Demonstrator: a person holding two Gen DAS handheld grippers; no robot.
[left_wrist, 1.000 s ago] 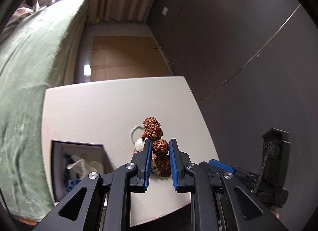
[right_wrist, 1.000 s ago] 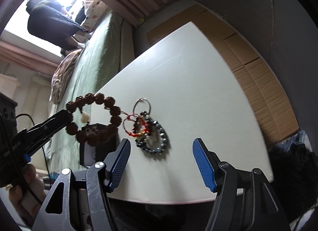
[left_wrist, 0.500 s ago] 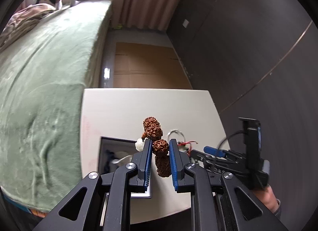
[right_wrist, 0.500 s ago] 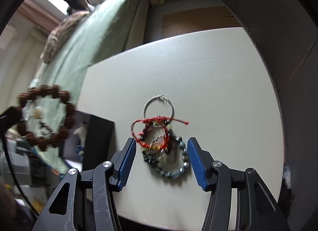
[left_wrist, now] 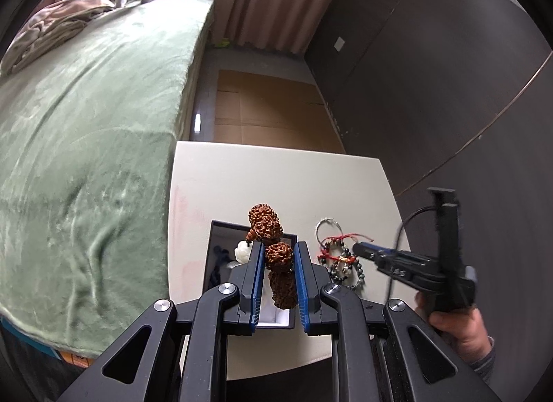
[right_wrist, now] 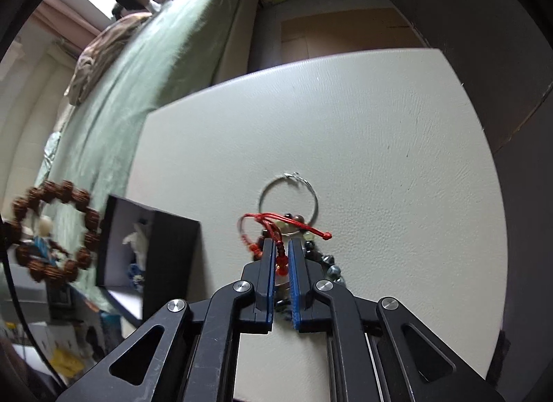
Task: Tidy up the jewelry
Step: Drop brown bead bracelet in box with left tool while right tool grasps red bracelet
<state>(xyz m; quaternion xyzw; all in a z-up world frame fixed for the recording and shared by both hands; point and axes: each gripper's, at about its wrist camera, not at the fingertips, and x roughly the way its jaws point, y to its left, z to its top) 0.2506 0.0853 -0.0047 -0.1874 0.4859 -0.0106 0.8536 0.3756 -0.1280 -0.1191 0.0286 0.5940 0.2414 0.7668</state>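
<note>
While the left gripper keeps its blue pads clamped on the brown seed-bead bracelet, it has carried that bracelet from above the bare table to a spot over the black jewelry box. In the left wrist view the beads hang in front of the box's far rim; in the right wrist view the whole loop hangs in the air off to the left of the box, touching nothing else.

The bigger change is on the right. A second ago the right gripper stood wide apart, short of the pile; half a second ago its fingers bracketed it — now the jaws have drawn nearly together on the red cord bracelet, with a red bead showing in the narrow gap. It looks like a grip just taken, though the cord, the dark bead bracelet and the thin silver hoop are tangled and still lie on the white table, so whether the red one will come away alone cannot be told.

For the task this suggests one bracelet about to be dropped in and the next pick already begun.

The box stands open near the table's left edge. Inside are a white piece and something blue — too small to identify.
</note>
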